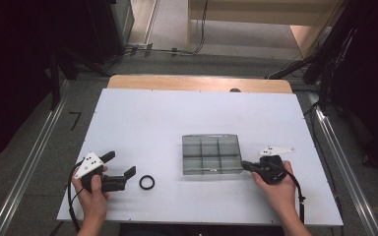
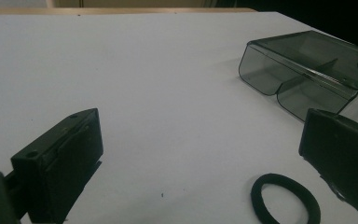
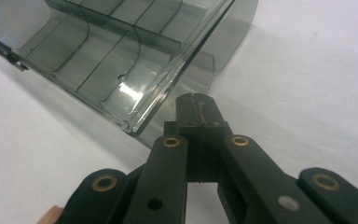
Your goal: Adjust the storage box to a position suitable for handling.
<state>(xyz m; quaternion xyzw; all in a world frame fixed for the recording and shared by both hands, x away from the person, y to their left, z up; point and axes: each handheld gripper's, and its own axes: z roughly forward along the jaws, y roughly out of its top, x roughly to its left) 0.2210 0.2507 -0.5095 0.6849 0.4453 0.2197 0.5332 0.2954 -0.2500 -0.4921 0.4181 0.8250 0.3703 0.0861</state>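
Work in hand: a black hair band (image 1: pixel 146 182) is to be picked up, most likely to go into the smoky clear box (image 1: pixel 211 154) with its divided compartments.
Band: lies flat on the white surface (image 1: pixel 142 123), just beside the left tool's far jaw tip, apart from the box and to its left.
Left tool (image 1: pixel 119 170): released, jaws spread wide; in its own view the band (image 2: pixel 285 198) sits low and right, near the right-hand jaw rather than centred between the two.
Right tool (image 1: pixel 246 165): clenched, jaws pressed together on nothing, their tips at the box's near right corner (image 3: pixel 135 122); whether they touch it I cannot tell.
Box: lid looks closed over the compartments, though this is hard to judge through the tinted plastic.
Doing it well: shift the left tool sideways until one side of the loop lies between the jaws, lower the tips to the surface, then close slowly so the soft band does not skid away.
Steadying: hold the box still with the right tool.
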